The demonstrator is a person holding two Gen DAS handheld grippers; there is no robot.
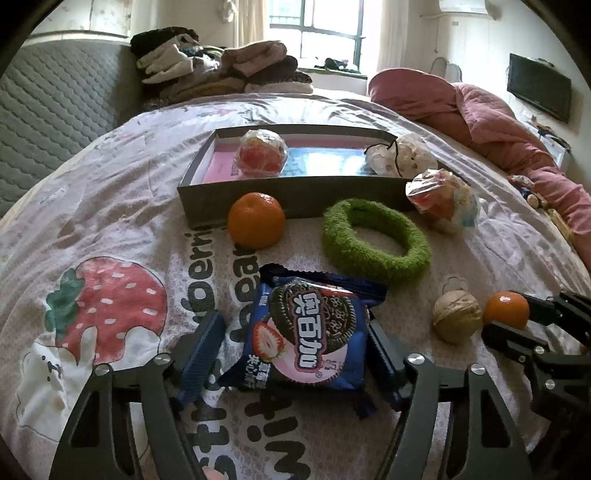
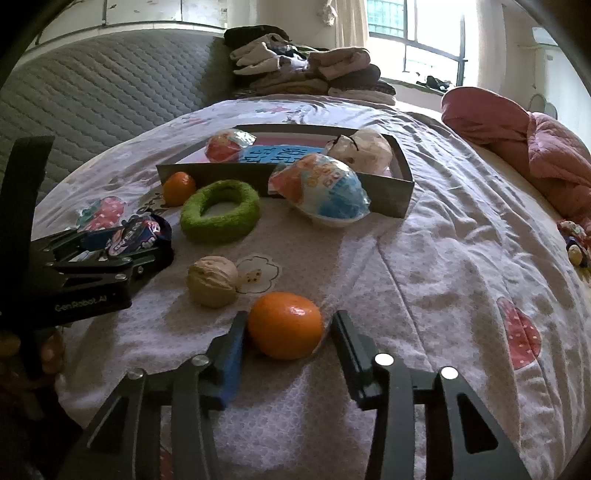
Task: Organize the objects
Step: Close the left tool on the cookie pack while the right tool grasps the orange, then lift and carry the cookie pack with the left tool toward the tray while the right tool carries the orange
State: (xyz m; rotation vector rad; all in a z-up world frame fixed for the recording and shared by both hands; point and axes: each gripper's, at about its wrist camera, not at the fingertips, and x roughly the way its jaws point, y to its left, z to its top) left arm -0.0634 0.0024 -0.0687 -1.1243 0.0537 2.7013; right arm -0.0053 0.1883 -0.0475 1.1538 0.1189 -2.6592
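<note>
Jaws of left gripper [image 1: 291,354] apart, straddling blue cookie packet [image 1: 310,339] on bedsheet [image 2: 424,258]; jaws of right gripper [image 2: 286,345] apart, flanking orange [image 2: 284,325] beside walnut [image 2: 212,280]. Green ring [image 1: 376,236], second orange [image 1: 256,219] and wrapped toy [image 1: 441,199] before shallow box [image 1: 295,197].

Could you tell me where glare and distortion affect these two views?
Left wrist view: the bright window blows out, and fisheye bends the grey cardboard box. Right wrist view: window glare upper right; the round orange tangerine stays sharp, dark vignette at corners.
</note>
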